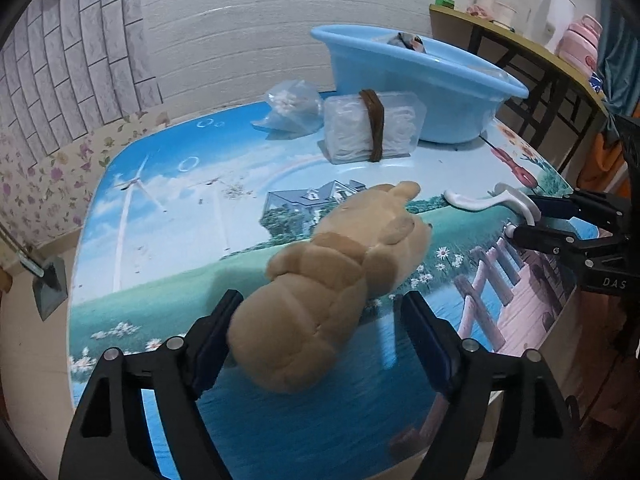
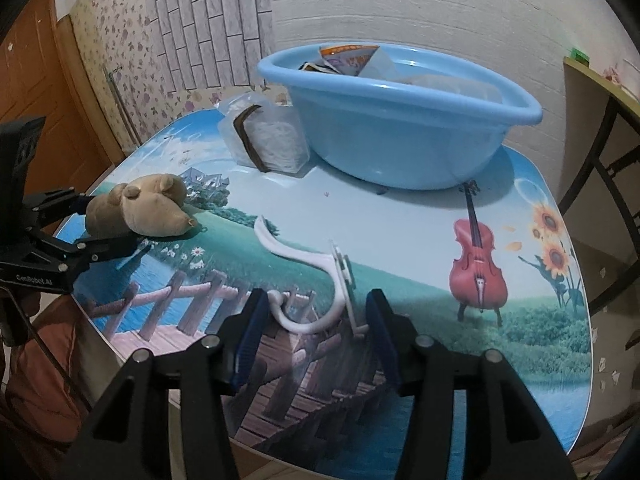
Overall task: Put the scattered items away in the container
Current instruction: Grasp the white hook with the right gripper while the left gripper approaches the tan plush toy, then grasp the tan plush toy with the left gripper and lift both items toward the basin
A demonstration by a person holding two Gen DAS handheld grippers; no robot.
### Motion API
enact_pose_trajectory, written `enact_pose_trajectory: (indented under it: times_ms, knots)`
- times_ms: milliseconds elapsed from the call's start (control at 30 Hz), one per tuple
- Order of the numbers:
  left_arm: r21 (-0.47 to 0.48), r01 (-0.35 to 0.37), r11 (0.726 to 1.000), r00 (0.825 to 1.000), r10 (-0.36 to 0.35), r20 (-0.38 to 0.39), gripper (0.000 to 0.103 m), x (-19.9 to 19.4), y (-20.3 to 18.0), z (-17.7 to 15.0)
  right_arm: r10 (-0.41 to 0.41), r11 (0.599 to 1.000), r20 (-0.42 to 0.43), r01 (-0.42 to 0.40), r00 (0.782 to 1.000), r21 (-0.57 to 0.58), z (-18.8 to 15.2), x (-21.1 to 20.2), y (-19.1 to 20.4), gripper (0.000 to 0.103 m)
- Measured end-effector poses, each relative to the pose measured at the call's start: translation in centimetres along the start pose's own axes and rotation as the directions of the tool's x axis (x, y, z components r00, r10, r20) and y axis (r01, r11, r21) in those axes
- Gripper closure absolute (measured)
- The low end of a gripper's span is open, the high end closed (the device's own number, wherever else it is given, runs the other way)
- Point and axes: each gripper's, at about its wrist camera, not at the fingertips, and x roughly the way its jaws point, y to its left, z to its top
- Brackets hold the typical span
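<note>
Loosely between the left gripper (image 1: 320,336)'s open jaws lies a tan plush toy (image 1: 328,280), floppy-eared.

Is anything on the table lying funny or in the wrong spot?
Yes. The plush toy lies flopped on its side near the table's edge, between the left gripper's open jaws. A white hook lies loose too. Both belong in the blue basin, with the packets already inside.

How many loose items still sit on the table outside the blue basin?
4: tan plush toy between left gripper fingers, white plastic hook, banded white bundle and clear bag beside the blue plastic basin. Others may be hidden behind it.
</note>
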Motion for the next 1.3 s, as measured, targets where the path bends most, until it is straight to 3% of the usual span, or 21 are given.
enact_pose_trajectory:
  times_ms: [167, 267, 300, 433, 500, 633, 733, 900, 1000, 1200, 1300]
  knots:
    - [0.022, -0.012, 1.000, 1.000, 0.012, 0.017, 0.020, 0.5, -0.5, 0.3, -0.005, 1.000, -0.004, 0.005, 1.000, -0.018, 0.1, 0.3, 0.3, 0.048]
    - [0.017, -0.010, 1.000, 0.999, 0.010, 0.030, 0.041, 0.3, -0.6, 0.4, -0.015, 0.999, 0.000, 0.015, 1.000, -0.029, 0.0, 0.4, 0.6, 0.047]
    - [0.016, -0.008, 1.000, 0.999, 0.007, 0.038, 0.059, 0.1, -0.7, 0.4, -0.019, 0.999, 0.005, 0.019, 1.000, -0.031, -0.1, 0.4, 0.5, 0.049]
    - [0.005, -0.013, 1.000, 0.998, 0.013, 0.062, 0.058, -0.7, -0.6, 0.6, 0.009, 1.000, 0.034, -0.009, 0.999, 0.014, -0.1, -0.2, -0.4, 0.069]
    - [0.000, -0.006, 1.000, 0.997, 0.006, 0.077, 0.058, -1.3, -0.5, 0.9, 0.006, 1.000, 0.058, -0.007, 0.998, 0.023, 0.0, -0.8, -0.7, 0.091]
    - [0.010, -0.002, 1.000, 0.996, 0.001, 0.091, 0.058, -1.8, -0.8, 1.3, 0.034, 0.999, 0.062, -0.036, 0.997, 0.026, 0.3, -1.1, -0.9, 0.092]
    - [0.013, -0.001, 1.000, 0.996, -0.001, 0.091, 0.058, -2.1, -1.1, 1.4, 0.045, 0.998, 0.065, -0.048, 0.997, 0.047, 0.2, -1.0, -1.0, 0.090]
    - [0.002, -0.010, 1.000, 0.996, 0.009, 0.089, 0.058, -2.2, -0.9, 1.2, 0.018, 0.998, 0.077, -0.023, 0.997, 0.064, 0.8, -1.0, -0.9, 0.050]
    - [-0.010, -0.014, 1.000, 0.996, 0.015, 0.086, 0.058, -2.3, -0.7, 1.2, 0.016, 0.999, 0.081, -0.020, 0.997, 0.040, 1.2, -0.6, -0.2, 0.034]
    - [-0.013, -0.018, 1.000, 0.995, 0.019, 0.097, 0.058, -2.8, -0.4, 1.2, -0.049, 0.998, 0.011, 0.049, 0.999, -0.037, 1.8, 2.4, 1.0, 0.033]
    - [-0.021, -0.021, 1.000, 0.995, 0.023, 0.100, 0.058, -2.9, -0.2, 1.2, -0.046, 0.998, 0.018, 0.047, 0.999, -0.032, 2.0, 2.8, 0.8, 0.033]
